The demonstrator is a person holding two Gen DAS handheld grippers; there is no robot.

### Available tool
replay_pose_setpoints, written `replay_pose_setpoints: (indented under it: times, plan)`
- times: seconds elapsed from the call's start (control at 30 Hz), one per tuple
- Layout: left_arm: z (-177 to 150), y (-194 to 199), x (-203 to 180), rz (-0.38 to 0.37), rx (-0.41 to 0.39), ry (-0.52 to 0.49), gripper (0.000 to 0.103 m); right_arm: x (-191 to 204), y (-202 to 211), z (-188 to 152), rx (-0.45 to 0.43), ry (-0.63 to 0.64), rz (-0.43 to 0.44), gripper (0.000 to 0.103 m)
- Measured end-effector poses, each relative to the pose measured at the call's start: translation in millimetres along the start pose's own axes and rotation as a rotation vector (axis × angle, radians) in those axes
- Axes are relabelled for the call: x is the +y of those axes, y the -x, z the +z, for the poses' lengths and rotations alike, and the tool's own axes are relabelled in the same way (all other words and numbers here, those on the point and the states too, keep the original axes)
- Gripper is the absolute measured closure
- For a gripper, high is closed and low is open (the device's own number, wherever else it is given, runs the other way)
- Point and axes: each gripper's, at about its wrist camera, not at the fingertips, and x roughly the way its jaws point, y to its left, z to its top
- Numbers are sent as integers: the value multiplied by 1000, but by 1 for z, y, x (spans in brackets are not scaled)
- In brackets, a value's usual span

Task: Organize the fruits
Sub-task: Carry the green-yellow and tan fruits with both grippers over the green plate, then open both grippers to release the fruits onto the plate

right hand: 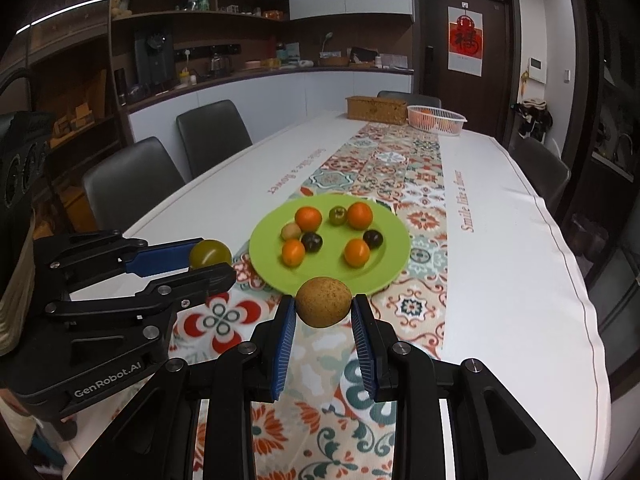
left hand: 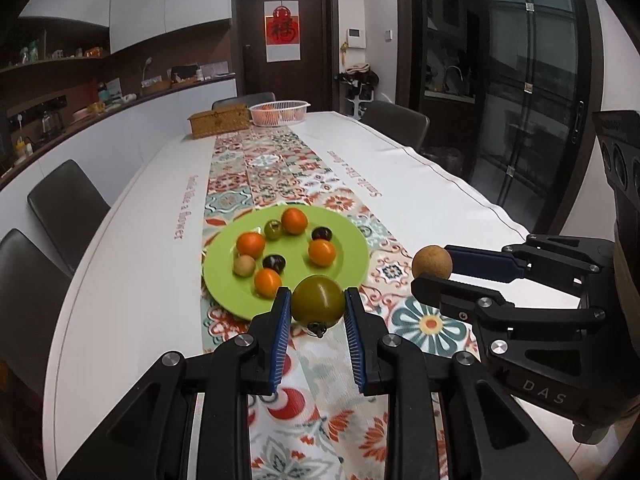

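Both grippers loaded, held above the table near the green plate [left hand: 352, 258].

Left gripper [left hand: 318, 300] clamped on olive-green tomato [left hand: 319, 298]; right gripper [right hand: 323, 307] clamped on speckled brown fruit [right hand: 323, 301]. On plate: four orange fruits, two dark plums, one small green tomato, one small brown fruit. White basket [left hand: 279, 112] at far end, beside wicker box [left hand: 218, 121].

Glossy fruit skins showing against matt cloth and plastic

A smooth, shiny olive-green round fruit [left hand: 319, 298] is gleaming at lower centre, a rough speckled brown round fruit [right hand: 323, 301] is looking dull, the smooth lime-green plate [left hand: 344, 276] is reflecting light, and the patterned woven cloth runner [left hand: 320, 364] is lying matt.
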Motion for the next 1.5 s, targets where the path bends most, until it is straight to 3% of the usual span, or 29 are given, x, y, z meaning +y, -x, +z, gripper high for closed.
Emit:
replay_pose_setpoints:
  times: [0.6, 1.5]
  plan:
    - [37, -44, 33, 6, 1, 53, 76, -20, -48, 45, 9, 21, -30, 73]
    - [57, -150, 70, -43, 156, 113, 76, -47, -155, 78, 164, -8, -13, 73]
